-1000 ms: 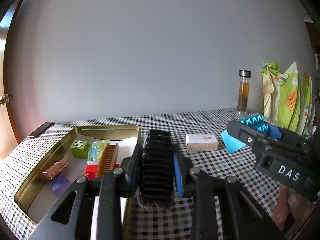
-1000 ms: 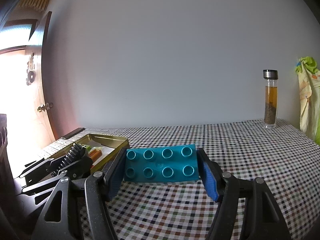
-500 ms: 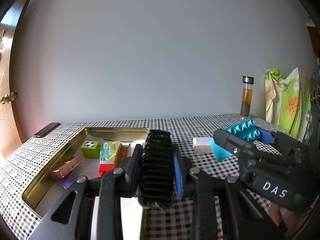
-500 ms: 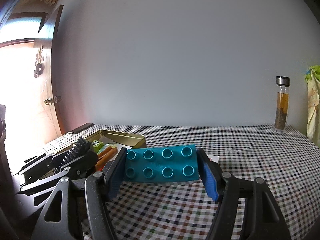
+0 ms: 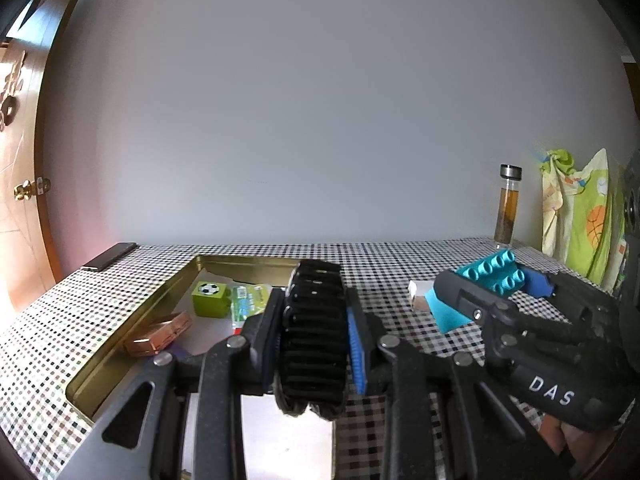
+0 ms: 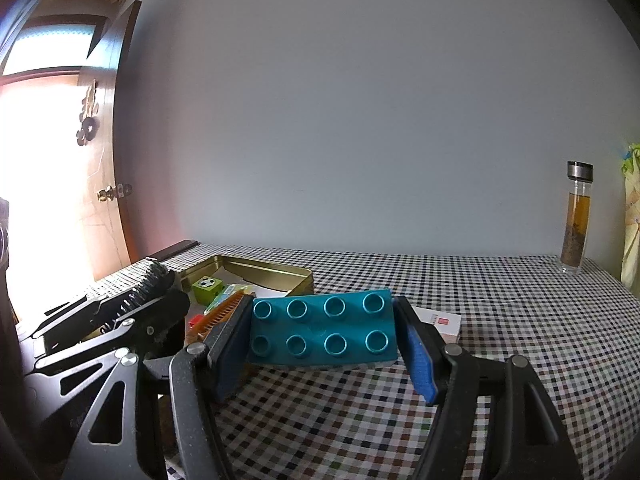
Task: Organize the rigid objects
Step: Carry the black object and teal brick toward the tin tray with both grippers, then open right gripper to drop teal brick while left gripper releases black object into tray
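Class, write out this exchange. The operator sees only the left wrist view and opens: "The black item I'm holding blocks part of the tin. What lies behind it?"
Observer: An orange comb lies in the tin near the green cube, hidden by your black brush.
Operator: How is the teal brick gripped?
Observer: The right hand-held gripper clamps the teal brick by its short ends, with all eight studs facing its camera.
Operator: Any marking on the white box?
Observer: The white box carries a small red mark.
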A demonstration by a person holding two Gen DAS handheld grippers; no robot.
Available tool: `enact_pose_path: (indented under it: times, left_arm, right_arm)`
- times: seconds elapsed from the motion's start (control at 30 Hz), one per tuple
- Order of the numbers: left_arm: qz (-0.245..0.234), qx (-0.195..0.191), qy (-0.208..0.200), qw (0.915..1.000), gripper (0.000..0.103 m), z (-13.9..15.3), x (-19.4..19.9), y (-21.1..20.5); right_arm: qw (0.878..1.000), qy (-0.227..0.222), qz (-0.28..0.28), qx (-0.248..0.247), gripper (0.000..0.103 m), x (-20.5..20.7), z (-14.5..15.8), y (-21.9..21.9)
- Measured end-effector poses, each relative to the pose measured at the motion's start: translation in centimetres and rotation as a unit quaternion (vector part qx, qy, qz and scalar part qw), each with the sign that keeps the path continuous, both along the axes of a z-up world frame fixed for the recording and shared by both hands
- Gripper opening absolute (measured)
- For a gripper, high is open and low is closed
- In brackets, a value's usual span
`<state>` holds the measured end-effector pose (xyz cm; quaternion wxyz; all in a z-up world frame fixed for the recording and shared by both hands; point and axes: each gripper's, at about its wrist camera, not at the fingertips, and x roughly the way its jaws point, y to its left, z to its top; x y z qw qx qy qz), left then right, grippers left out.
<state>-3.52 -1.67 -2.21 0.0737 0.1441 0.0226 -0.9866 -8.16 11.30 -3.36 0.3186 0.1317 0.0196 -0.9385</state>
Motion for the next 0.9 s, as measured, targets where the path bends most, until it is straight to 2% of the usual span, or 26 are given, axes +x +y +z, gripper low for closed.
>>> enact_pose_path:
  times: [0.4,0.73,0.9]
  left_arm:
    - [0.019,0.005,0.000,0.9998,0.027,-0.1,0.4,-2.0]
    - [0.064,0.010,-0.027,0.9975,0.027,0.2,0.3,-5.8]
    - [0.087,0.013,-0.046,0.9951,0.027,0.4,-0.1,-7.6]
  right_arm:
    - [1.000,-0.003,0.030,0.005,0.069,0.3,-0.1,-2.0]
    - [0.997,-0.030,0.070,0.003,0.069,-0.7,-0.3,-4.8]
    - [0.995,-0.032,0.096,0.012,0.069,-0.7,0.6,-7.0]
